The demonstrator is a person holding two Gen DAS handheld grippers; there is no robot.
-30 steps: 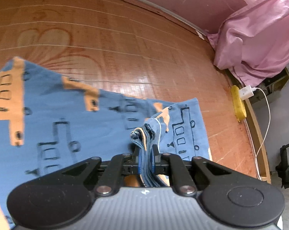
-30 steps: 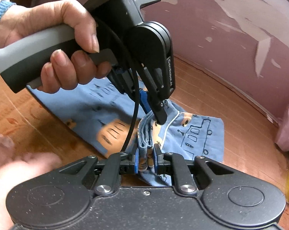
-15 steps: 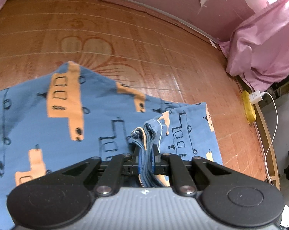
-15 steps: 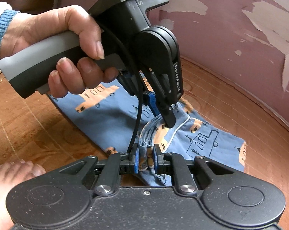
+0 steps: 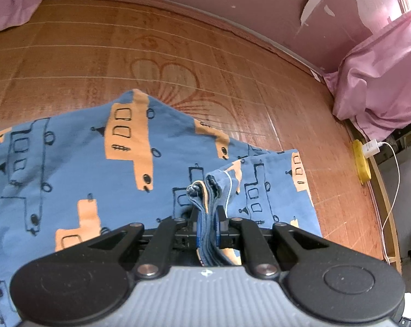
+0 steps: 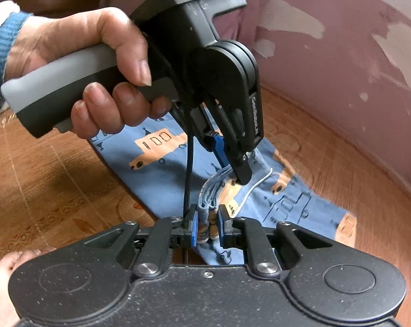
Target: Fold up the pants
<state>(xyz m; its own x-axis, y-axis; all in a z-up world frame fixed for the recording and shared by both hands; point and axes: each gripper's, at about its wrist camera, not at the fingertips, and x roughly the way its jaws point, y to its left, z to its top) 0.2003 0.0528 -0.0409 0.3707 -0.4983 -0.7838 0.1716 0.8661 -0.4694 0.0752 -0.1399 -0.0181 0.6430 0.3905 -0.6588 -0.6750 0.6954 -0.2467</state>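
Clearly the pants (image 5: 102, 179) are going to handle as soft, light, limp cotton, sagging wherever they are not being held, so the bunched hem edges are the sensible place to grip. The left tool (image 5: 207, 224) is pinching a gathered wad of that blue, orange-printed cloth between its closed fingers, and the right tool (image 6: 207, 227) is clamping a neighbouring wad just beside it, while the rest of the garment is lying spread on the woven mat (image 5: 69, 62). That mat is looking flat and faintly ribbed, probably giving some drag. A peeling pink wall (image 5: 259, 5) is curving behind, with pink fabric (image 5: 379, 81) heaped alongside and a charger cable (image 5: 393, 179) trailing nearby.
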